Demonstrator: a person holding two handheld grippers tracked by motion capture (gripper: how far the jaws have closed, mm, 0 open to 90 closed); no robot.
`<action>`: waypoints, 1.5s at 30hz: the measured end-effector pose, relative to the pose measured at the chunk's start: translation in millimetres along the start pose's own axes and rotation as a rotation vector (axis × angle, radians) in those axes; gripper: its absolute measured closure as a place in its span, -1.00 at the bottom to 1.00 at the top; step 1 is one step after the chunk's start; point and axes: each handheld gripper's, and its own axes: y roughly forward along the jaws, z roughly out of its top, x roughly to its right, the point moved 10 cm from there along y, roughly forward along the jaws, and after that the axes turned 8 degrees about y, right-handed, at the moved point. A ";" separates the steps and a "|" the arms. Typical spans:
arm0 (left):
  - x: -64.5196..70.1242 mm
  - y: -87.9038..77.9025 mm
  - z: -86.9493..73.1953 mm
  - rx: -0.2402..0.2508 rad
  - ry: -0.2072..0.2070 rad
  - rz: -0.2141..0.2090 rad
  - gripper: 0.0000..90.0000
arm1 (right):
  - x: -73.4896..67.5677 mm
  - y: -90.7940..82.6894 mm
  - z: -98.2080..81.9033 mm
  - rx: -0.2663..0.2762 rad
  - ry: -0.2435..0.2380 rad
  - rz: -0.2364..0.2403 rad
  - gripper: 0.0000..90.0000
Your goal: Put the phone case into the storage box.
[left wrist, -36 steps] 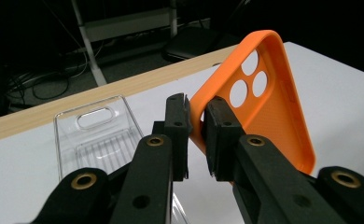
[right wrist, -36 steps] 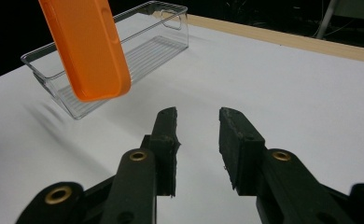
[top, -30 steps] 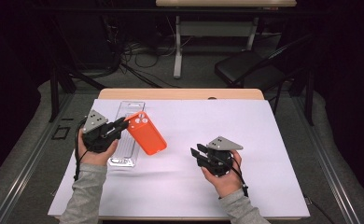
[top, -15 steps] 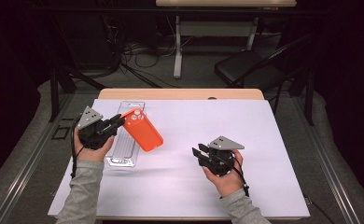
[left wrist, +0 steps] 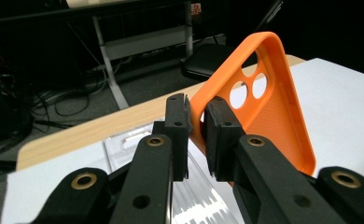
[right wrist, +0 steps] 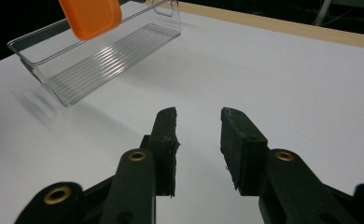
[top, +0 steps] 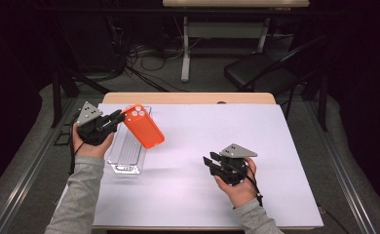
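Observation:
An orange phone case (top: pixel 142 126) with three camera holes hangs in the air above the left of the table, tilted. My left gripper (top: pixel 119 117) is shut on its edge; in the left gripper view the case (left wrist: pixel 269 98) stands between the two pads (left wrist: pixel 217 135). Below it lies a clear plastic tray (top: pixel 126 151), whose ribbed floor (right wrist: pixel 96 58) also appears in the right gripper view under the case's corner (right wrist: pixel 90 16). My right gripper (top: pixel 211 161) rests low at the right of centre, open, with nothing between its fingers (right wrist: pixel 166 140).
A white sheet (top: pixel 275 146) covers the table, with a wooden strip (top: pixel 188 98) along its far edge. Beyond the table stand a dark chair (top: pixel 256 73), a desk leg and cables on the floor.
My left gripper has carried the orange case to the left and a little up, away from the table's middle. The right gripper has stayed where it was.

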 end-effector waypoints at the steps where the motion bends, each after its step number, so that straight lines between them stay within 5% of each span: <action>1: -2.0 0.8 1.2 0.002 0.006 0.005 0.80 | 0.6 -0.4 -0.7 -0.003 -0.006 -0.001 0.48; 22: -35.2 32.0 18.8 -0.038 0.089 0.056 0.80 | 17.3 -9.5 -8.3 -0.004 0.004 0.005 0.20; 32: -45.2 46.3 22.7 -0.048 0.115 0.068 0.80 | 24.0 -15.6 -4.8 0.049 -0.041 -0.005 -0.03; 45: -63.0 57.7 26.6 -0.079 0.167 0.093 0.80 | 30.5 -16.1 -10.2 0.030 -0.076 -0.028 -0.23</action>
